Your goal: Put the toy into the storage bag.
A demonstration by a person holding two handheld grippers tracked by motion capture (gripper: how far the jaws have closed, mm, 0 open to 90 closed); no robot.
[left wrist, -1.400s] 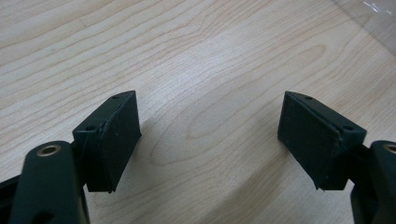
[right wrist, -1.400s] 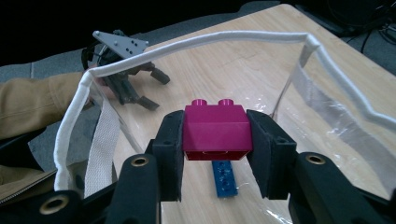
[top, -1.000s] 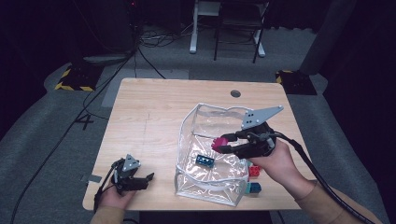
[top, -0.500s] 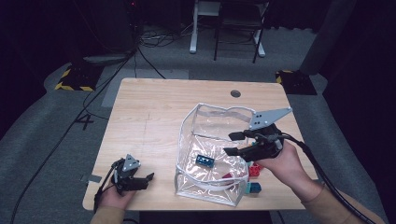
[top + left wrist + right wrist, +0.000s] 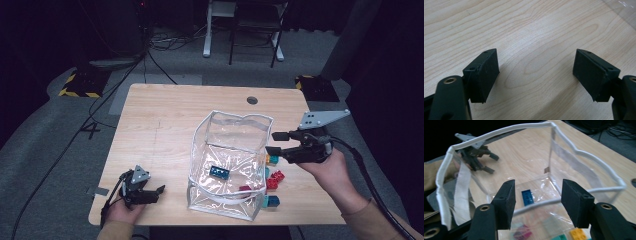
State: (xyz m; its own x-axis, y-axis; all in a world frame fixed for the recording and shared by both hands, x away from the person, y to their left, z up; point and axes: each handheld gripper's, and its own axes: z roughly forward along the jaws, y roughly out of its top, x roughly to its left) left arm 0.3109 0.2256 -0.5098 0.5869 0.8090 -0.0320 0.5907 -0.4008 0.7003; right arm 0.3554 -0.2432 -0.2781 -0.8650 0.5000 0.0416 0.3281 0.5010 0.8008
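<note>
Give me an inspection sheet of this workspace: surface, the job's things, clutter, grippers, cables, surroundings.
Surface: light wooden table with a round hole near its far edge.
Job's things: clear plastic bag with white rim, standing open; blue brick and a red brick inside; loose bricks beside its right wall.
Clutter: nothing seen.
Grippers: right gripper open and empty at the bag's right rim, jaws just opened; left gripper open, empty, low over the table's near left corner.
Cables: one trails from each gripper; more on the floor.
Surroundings: dark room, grey floor, chair legs beyond the table.

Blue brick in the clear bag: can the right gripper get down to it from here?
Probably yes: the clear bag stands open-topped, the right gripper is open at its rim, and the blue brick lies uncovered.
</note>
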